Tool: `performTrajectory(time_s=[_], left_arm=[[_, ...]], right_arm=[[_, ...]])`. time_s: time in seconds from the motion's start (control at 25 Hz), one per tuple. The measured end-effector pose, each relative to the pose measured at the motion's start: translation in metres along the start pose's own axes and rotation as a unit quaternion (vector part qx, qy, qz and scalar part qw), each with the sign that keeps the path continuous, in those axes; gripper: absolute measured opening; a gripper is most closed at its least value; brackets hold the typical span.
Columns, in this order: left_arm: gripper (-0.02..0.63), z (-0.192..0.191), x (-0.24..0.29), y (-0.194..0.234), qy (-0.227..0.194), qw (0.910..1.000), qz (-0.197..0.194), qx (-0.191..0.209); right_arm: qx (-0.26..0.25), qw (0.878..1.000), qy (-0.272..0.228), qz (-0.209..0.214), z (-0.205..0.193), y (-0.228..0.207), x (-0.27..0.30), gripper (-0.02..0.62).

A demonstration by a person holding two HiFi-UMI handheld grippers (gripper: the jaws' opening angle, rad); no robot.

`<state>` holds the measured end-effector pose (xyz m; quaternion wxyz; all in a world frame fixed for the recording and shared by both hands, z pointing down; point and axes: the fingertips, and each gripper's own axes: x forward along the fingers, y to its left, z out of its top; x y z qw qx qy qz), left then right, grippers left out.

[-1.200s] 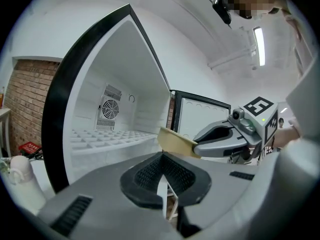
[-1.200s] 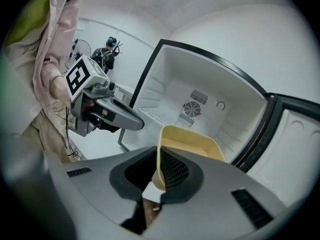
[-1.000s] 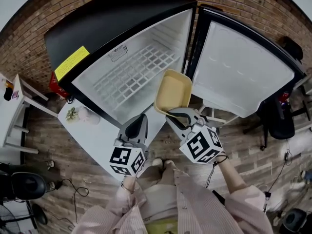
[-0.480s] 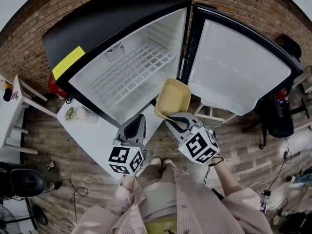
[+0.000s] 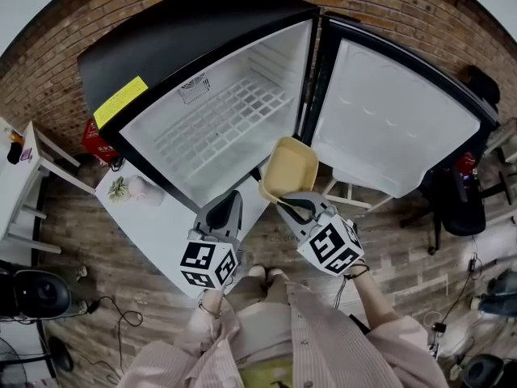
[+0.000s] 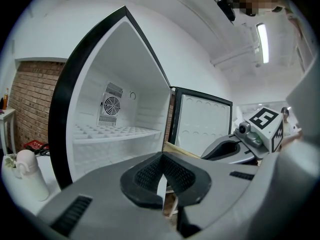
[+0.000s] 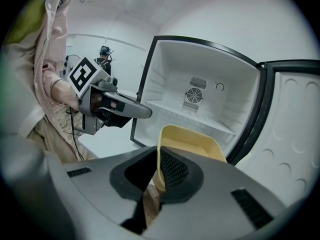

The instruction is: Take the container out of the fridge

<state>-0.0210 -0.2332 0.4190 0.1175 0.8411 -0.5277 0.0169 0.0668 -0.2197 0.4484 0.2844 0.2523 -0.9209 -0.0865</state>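
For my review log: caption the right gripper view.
Right hand-held gripper holds yellow plastic container by its rim outside open white fridge.

1 left hand-held gripper [image 5: 233, 196], 1 right hand-held gripper [image 5: 284, 203], 1 yellow container [image 5: 288, 168] at the right one's tips, 1 fridge [image 5: 202, 23] ahead of both.

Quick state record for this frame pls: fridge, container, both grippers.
fridge: door swung open; wire shelf bare
container: yellow, looks empty, in front of the opening, off the shelf
right gripper: shut on the container's near rim
left gripper: jaws together, nothing between them, beside the right one
task status: container appears out of the fridge, not yet set down
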Motion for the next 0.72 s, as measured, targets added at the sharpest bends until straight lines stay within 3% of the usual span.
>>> performTrajectory(time_s=[0.72], left_arm=[[-0.008, 0.0009, -0.0031, -0.0005, 0.001, 1.0, 0.008, 0.004]], right_arm=[[-0.013, 1.0, -0.006, 0.002, 0.0004, -0.0005, -0.0028, 0.023]])
